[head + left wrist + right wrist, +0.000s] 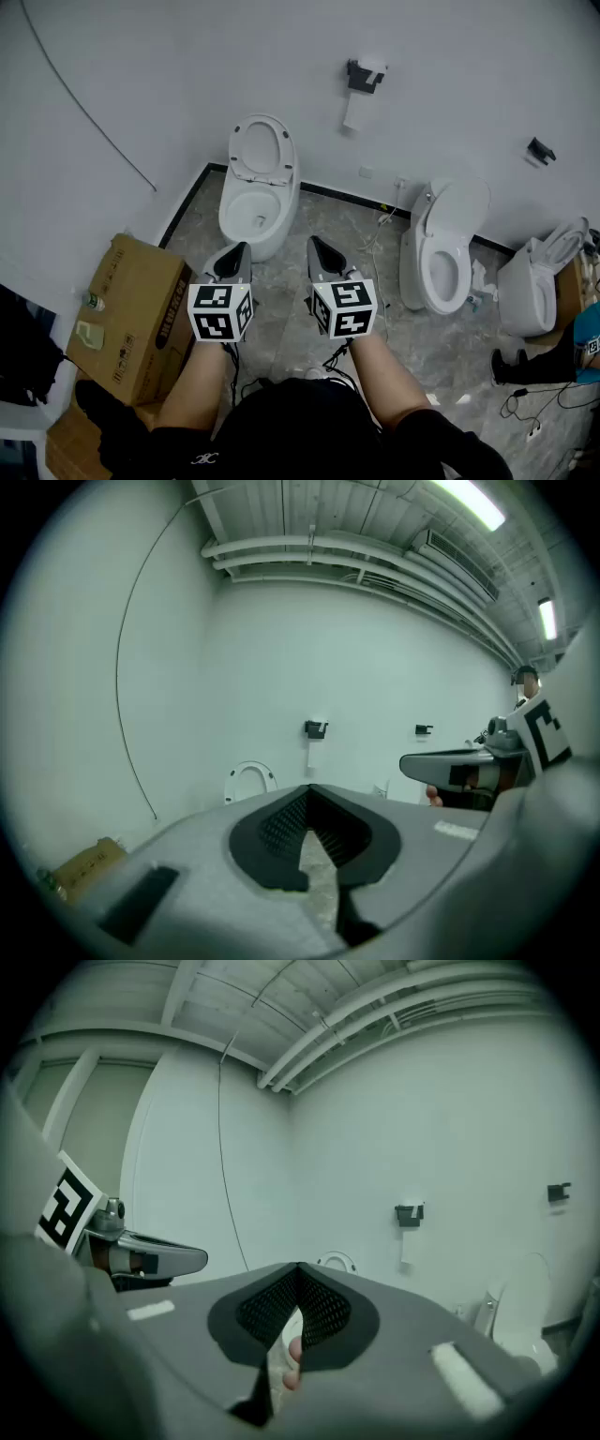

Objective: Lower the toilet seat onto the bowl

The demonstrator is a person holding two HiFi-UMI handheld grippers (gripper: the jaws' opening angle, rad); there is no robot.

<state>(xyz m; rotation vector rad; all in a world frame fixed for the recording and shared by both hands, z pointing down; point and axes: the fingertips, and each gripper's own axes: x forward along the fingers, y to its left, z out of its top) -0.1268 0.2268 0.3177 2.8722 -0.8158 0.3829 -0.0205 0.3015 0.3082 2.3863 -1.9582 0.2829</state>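
Note:
The white toilet (255, 211) stands against the back wall with its seat (260, 150) raised upright. Both grippers hover over the floor in front of it, short of the bowl and touching nothing. My left gripper (241, 249) is shut, jaw tips meeting in a point with nothing between them. My right gripper (314, 244) is shut and empty too. In the left gripper view the raised seat (248, 782) shows just left of the closed tips (309, 787). From the right gripper view the seat (336, 1262) peeks over the closed tips (298, 1267).
A second toilet (441, 248) with raised lid and a third toilet (539, 281) stand to the right. A cardboard box (136, 319) sits on the floor at left. A paper holder (364, 75) hangs on the wall. Cables (375, 239) trail across the marble floor.

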